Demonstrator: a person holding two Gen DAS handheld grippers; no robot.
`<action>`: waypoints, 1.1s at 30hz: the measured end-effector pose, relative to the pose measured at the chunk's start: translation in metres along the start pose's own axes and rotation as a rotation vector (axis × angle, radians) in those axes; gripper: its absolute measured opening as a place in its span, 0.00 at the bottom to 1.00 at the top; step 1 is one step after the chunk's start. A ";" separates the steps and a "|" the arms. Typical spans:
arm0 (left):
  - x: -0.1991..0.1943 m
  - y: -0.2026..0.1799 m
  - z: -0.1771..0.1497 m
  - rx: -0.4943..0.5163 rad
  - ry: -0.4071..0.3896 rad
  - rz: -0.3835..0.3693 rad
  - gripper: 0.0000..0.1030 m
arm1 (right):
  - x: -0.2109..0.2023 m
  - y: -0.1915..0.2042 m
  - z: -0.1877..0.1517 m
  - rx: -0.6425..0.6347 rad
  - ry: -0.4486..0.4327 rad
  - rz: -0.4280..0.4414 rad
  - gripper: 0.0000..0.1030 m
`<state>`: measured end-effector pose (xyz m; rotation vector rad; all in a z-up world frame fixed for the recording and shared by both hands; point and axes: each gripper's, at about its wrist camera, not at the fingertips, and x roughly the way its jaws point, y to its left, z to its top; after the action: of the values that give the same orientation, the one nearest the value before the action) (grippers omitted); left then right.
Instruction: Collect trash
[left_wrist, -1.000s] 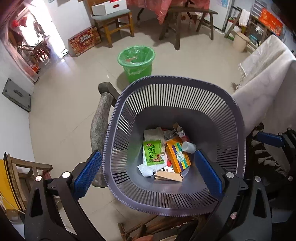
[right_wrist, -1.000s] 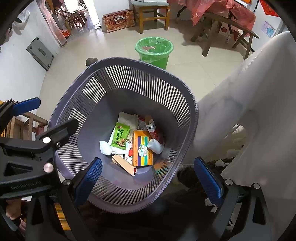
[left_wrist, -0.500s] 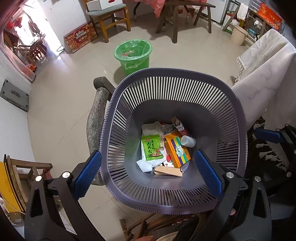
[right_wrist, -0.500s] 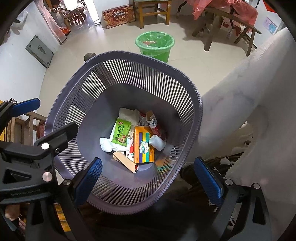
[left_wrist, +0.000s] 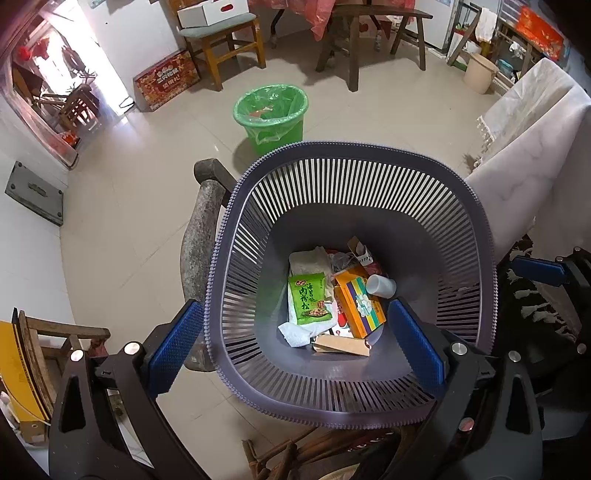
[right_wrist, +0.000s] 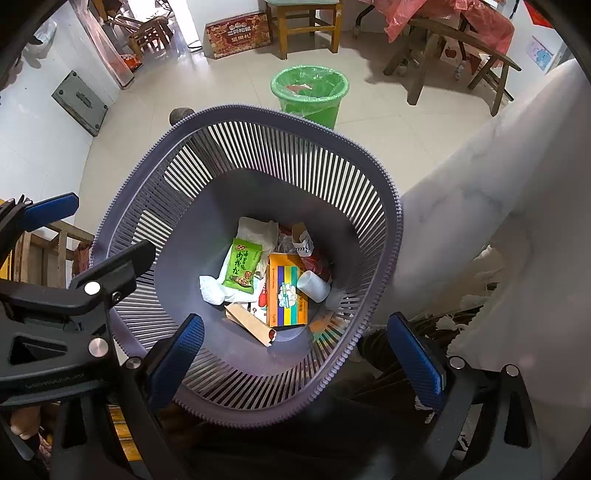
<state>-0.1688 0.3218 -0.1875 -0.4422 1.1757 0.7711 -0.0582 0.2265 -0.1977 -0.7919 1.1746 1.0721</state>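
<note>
A purple slatted basket (left_wrist: 354, 155) (right_wrist: 236, 114) fills both views and holds trash: a green snack packet (left_wrist: 308, 298) (right_wrist: 242, 266), an orange striped box (left_wrist: 360, 302) (right_wrist: 288, 291), a white cup (left_wrist: 380, 285) (right_wrist: 313, 286), crumpled white paper (left_wrist: 308, 258) and a brown cardboard piece (left_wrist: 341, 345). My left gripper (left_wrist: 295, 347) is open, its blue pads straddling the basket's near left rim. My right gripper (right_wrist: 295, 354) is open, straddling the near right rim. A green lined bin (left_wrist: 270, 114) (right_wrist: 309, 90) stands on the floor beyond.
A white-covered table (left_wrist: 528, 155) (right_wrist: 498, 192) stands to the right. A wooden chair arm (left_wrist: 203, 229) is left of the basket. Wooden chairs (left_wrist: 225, 40), a bench (left_wrist: 373, 37), a red carton (left_wrist: 166, 79) and a beige bucket (left_wrist: 480, 75) line the far floor.
The basket and both grippers have risen together; the green bin and floor now look farther away. The trash inside has barely shifted.
</note>
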 end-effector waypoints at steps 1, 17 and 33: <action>0.000 0.000 0.000 -0.001 -0.001 0.003 0.94 | 0.000 0.000 0.000 0.001 -0.001 0.000 0.95; 0.000 0.002 -0.001 -0.007 0.003 0.010 0.94 | -0.002 -0.002 0.000 0.002 -0.002 0.002 0.95; 0.000 0.003 -0.001 -0.008 0.003 0.011 0.94 | -0.002 -0.002 0.000 0.002 -0.002 0.002 0.95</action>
<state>-0.1717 0.3233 -0.1877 -0.4441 1.1795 0.7854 -0.0564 0.2251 -0.1958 -0.7881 1.1747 1.0733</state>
